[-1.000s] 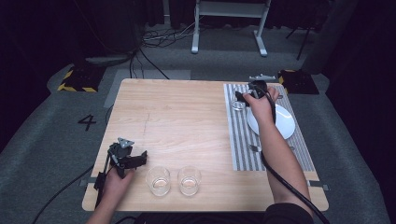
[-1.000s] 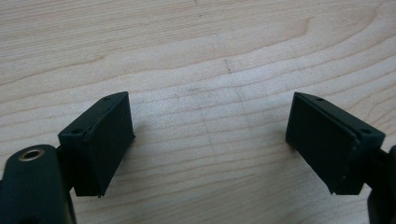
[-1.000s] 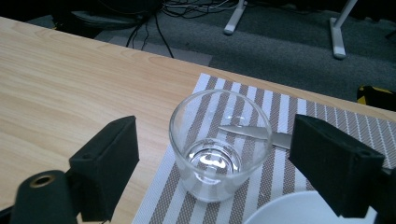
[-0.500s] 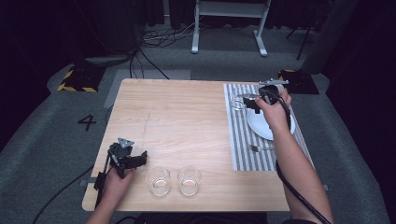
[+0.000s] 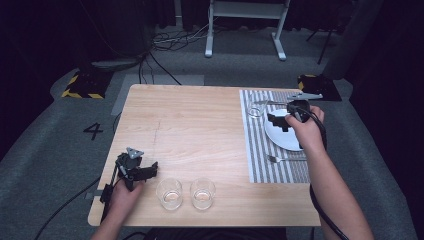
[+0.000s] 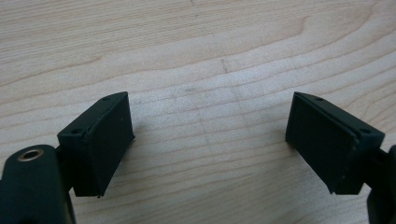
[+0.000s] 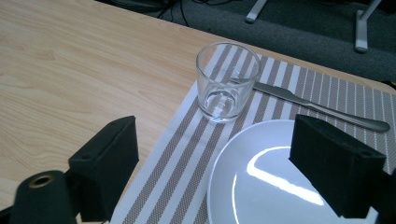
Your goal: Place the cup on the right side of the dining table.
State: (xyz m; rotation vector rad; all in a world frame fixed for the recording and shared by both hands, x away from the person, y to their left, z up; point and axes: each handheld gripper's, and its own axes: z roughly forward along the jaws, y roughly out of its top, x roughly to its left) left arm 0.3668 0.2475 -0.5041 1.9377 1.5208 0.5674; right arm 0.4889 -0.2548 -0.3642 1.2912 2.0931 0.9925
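**Glass on the mat, two more waiting**

Glasses decide how far this place setting has come. At the left, the left gripper (image 5: 142, 171) rests low on the table (image 5: 200, 125), jaws wide apart with bare wood between them. Just right of it, two empty glasses (image 5: 186, 192) stand side by side near the front edge, not yet placed. Farther right lies the striped mat (image 5: 255, 145), with one glass (image 7: 227, 81) upright at its far left corner, a knife (image 7: 322, 109) behind it, a plate (image 7: 266, 182) beside it and a spoon (image 5: 280, 159) near the front. The right gripper (image 5: 281, 121) hovers over the plate, jaws spread and holding nothing. By my reading the setting is largely laid and the front glasses remain.

Light wood tabletop; grey carpet, cables and a white stand in a dark room.
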